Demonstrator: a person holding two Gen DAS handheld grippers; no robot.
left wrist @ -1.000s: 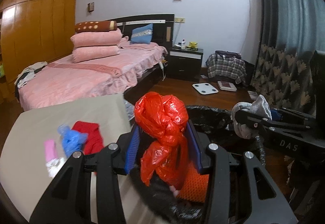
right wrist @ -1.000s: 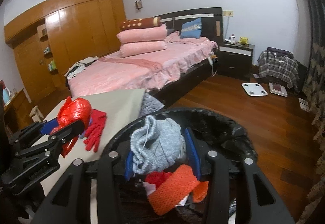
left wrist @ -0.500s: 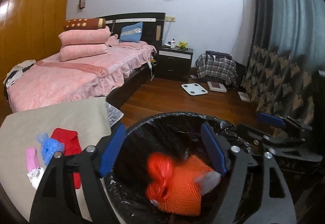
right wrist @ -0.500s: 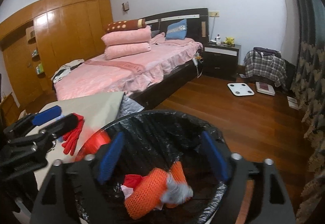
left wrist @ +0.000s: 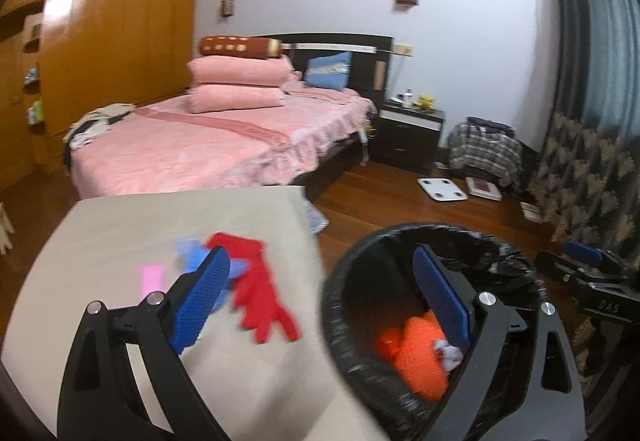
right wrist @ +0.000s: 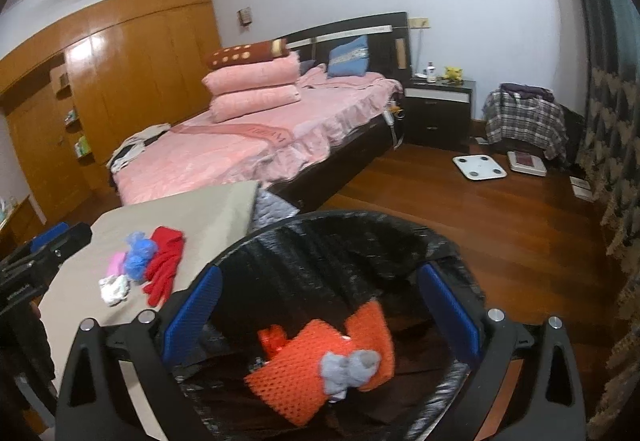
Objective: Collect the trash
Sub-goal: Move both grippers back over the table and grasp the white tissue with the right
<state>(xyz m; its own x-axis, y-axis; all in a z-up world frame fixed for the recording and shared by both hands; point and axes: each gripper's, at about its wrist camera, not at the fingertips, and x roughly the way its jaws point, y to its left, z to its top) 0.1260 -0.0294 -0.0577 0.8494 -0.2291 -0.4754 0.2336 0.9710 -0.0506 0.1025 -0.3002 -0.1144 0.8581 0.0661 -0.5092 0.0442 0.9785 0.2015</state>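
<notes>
A black-lined trash bin (right wrist: pixel 340 225) (left wrist: pixel 344 305) stands beside a beige table (left wrist: pixel 120 225). In it lie an orange mesh piece (right wrist: pixel 304 365), a red bag (right wrist: pixel 274 337) and a grey wad (right wrist: pixel 348 365). On the table lie a red glove (left wrist: pixel 260 289) (right wrist: pixel 164 261), a blue crumpled bag (right wrist: pixel 138 257), a pink item (right wrist: pixel 116 263) and a white scrap (right wrist: pixel 114 289). My left gripper (left wrist: pixel 320 297) is open and empty, straddling the table edge and bin rim. My right gripper (right wrist: pixel 320 305) is open and empty above the bin.
A pink bed (right wrist: pixel 240 145) stands behind the table. A nightstand (right wrist: pixel 440 109), a white scale (right wrist: pixel 478 167) and a plaid-covered seat (right wrist: pixel 524 117) stand on the wooden floor. Curtains (right wrist: pixel 616 121) hang at the right.
Both grippers opened: the red bag and the grey wad dropped into the bin. My left gripper has since swung left toward the table.
</notes>
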